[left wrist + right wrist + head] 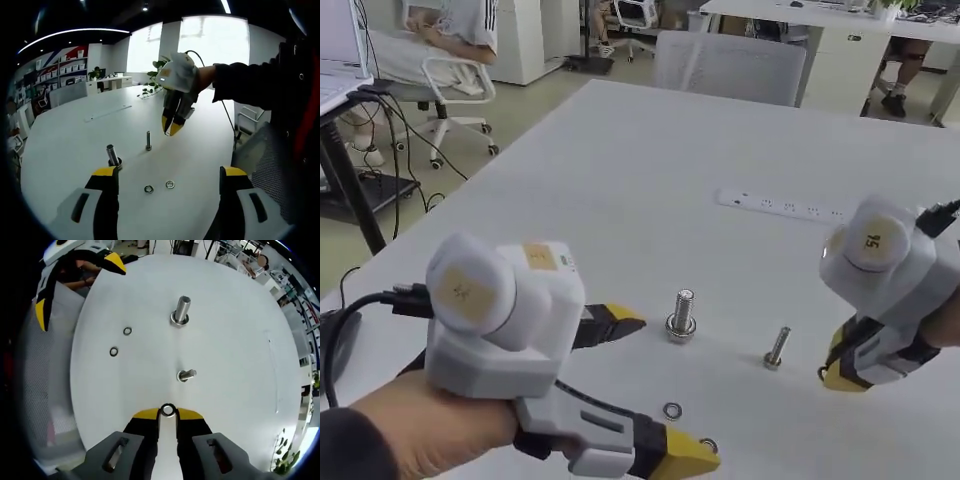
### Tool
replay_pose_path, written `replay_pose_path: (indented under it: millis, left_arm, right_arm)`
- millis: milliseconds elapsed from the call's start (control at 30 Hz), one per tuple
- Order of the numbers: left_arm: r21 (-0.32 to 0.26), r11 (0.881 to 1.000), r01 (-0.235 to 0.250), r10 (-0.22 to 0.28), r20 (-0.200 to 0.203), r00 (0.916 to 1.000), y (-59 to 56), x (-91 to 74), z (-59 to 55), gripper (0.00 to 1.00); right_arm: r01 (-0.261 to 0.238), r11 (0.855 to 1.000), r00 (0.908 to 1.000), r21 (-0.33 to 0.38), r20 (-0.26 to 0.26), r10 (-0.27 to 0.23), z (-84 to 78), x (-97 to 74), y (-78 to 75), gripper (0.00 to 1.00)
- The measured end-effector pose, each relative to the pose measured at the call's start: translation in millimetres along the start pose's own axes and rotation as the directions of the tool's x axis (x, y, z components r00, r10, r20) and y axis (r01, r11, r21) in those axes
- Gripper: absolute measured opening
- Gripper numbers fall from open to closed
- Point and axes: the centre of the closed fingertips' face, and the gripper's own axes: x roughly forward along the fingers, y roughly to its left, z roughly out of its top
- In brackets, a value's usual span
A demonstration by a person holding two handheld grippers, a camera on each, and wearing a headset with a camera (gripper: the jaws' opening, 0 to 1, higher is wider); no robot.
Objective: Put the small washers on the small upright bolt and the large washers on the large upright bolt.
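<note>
The large upright bolt (682, 313) (112, 154) (181, 310) stands mid-table with a metal ring around its base. To its right stands the small upright bolt (777, 347) (148, 140) (186, 374). Two loose washers (672, 410) (709, 445) (148, 189) (170, 184) (127, 331) (114, 351) lie flat on the table between the open jaws of my left gripper (665, 390) (169, 172). My right gripper (840, 375) (168, 414) (172, 127) hovers just right of the small bolt, shut on a washer (168, 410) at its tips.
A white power strip (780, 207) lies farther back on the white table (620, 180). A grey chair (730, 65) stands at the far edge. A person sits on an office chair (450, 80) at the back left, beside a dark desk with cables.
</note>
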Motion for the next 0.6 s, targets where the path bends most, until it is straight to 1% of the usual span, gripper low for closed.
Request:
replay_pose_path:
  millis: [267, 600]
  left_arm:
    - [0.0, 1.0, 0.001, -0.001, 0.001, 1.0, -0.1, 0.3, 0.1, 0.83]
    - [-0.004, 1.0, 0.0, 0.0, -0.001, 1.0, 0.4, 0.0, -0.7, 0.83]
  right_arm:
    - [0.032, 0.999, 0.9993, -0.026, 0.019, -0.032, 15.6, -13.9, -10.2, 0.14]
    - [0.048, 0.997, 0.9985, -0.056, 0.027, -0.047, 26.5, -19.3, -20.5, 0.14]
